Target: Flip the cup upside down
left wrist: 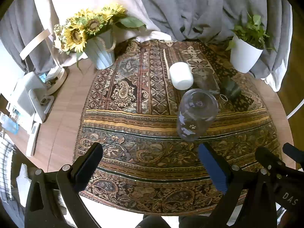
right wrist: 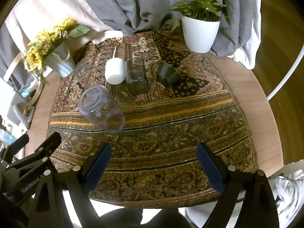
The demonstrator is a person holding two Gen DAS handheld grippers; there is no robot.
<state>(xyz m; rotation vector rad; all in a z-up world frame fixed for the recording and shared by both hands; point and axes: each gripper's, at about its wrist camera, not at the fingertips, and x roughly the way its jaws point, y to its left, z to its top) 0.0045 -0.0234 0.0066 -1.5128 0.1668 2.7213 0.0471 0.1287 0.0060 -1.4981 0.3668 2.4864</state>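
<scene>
A clear plastic cup (left wrist: 196, 114) stands on the patterned cloth (left wrist: 133, 114) in the middle of the table; it also shows in the right wrist view (right wrist: 101, 108). Behind it stand a white cup (left wrist: 181, 76), upside down, a clear square glass (right wrist: 136, 76) and a dark green cup (right wrist: 168, 73). My left gripper (left wrist: 150, 163) is open and empty, hovering near the front of the cloth, below the clear cup. My right gripper (right wrist: 153, 163) is open and empty, to the right of the clear cup and nearer the front edge.
A sunflower bouquet in a pale bucket (left wrist: 100, 51) stands back left. A green plant in a white pot (left wrist: 245, 55) stands back right. Grey and white drapes hang behind. White devices (left wrist: 30, 98) sit at the table's left edge.
</scene>
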